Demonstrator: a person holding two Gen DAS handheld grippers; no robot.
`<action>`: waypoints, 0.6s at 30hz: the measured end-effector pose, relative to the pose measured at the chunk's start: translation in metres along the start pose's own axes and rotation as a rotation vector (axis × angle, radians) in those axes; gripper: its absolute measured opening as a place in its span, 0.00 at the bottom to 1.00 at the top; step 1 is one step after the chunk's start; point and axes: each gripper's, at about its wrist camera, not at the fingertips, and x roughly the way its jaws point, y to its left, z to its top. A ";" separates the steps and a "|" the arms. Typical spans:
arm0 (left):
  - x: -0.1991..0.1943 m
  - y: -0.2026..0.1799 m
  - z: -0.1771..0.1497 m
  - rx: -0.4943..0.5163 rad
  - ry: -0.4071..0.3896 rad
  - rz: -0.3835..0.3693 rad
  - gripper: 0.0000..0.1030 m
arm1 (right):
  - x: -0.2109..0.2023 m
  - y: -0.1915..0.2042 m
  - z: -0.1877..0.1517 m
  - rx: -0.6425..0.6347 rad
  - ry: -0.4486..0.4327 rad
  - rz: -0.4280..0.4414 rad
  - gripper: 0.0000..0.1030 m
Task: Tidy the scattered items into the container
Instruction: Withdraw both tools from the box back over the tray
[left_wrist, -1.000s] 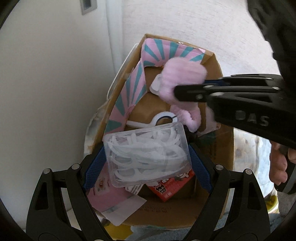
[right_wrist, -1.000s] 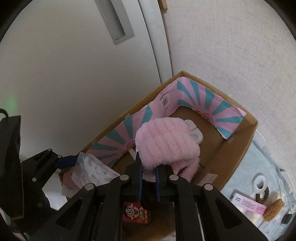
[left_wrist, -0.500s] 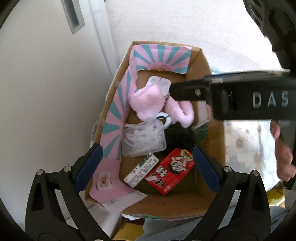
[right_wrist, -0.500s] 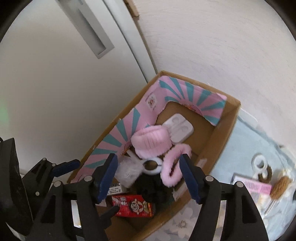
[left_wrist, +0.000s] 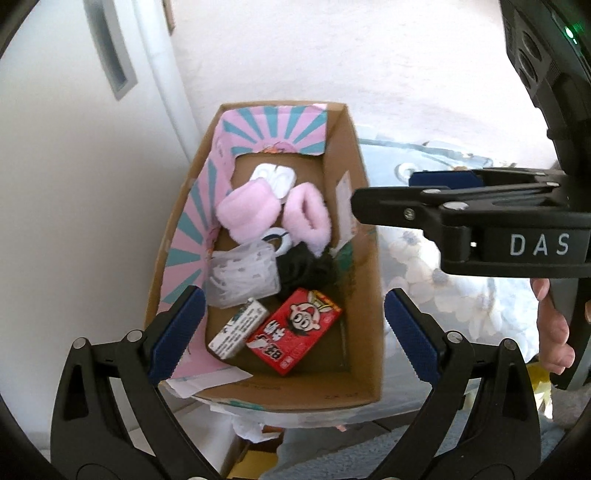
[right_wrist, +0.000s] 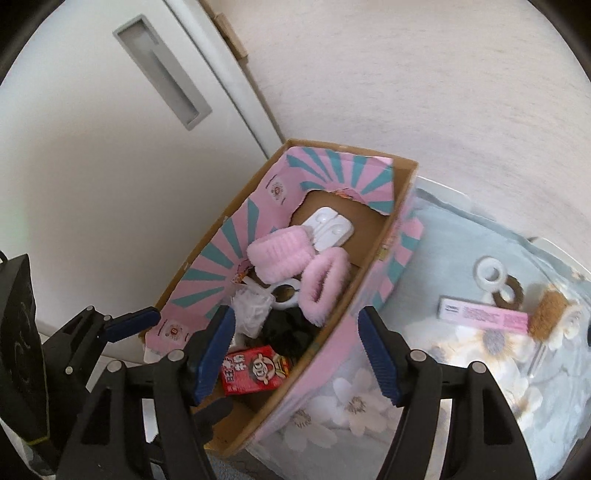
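Both my tongs hang over the cardboard box (left_wrist: 365, 280) w/ nothing in them. Left tongs (left_wrist: 293, 332) are spread about as wide as they go, jaws straddling the near end of the box; right tongs (right_wrist: 295, 354) have just been opening and now stand roughly half open, nothing between the jaws. That's bc the pink fluffy band (right_wrist: 295, 266) lies loose in the box, in the far half beside the white earphone case (right_wrist: 328, 227). The clear bag of floss picks (left_wrist: 242, 275) sits mid-box by a black scrunchie (left_wrist: 306, 267); red snack box (left_wrist: 295, 332) and small white carton (left_wrist: 238, 334) lie at the near end. Not done, I'd say: right of the box on the flowered cloth (right_wrist: 424, 387) lie a pink strip box (right_wrist: 484, 315), a white ring (right_wrist: 491, 277) and a brown fuzzy thing (right_wrist: 550, 314), well apart from the box. Right tongs are nearer, so prob. those go next.
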 end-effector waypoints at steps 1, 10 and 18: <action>-0.002 -0.003 0.001 0.007 -0.006 -0.004 0.95 | -0.004 -0.002 -0.002 0.005 -0.009 -0.004 0.63; -0.017 -0.041 0.017 0.092 -0.052 -0.033 0.95 | -0.053 -0.037 -0.024 0.093 -0.099 -0.050 0.63; -0.013 -0.094 0.034 0.203 -0.049 -0.087 0.95 | -0.098 -0.098 -0.055 0.253 -0.173 -0.113 0.63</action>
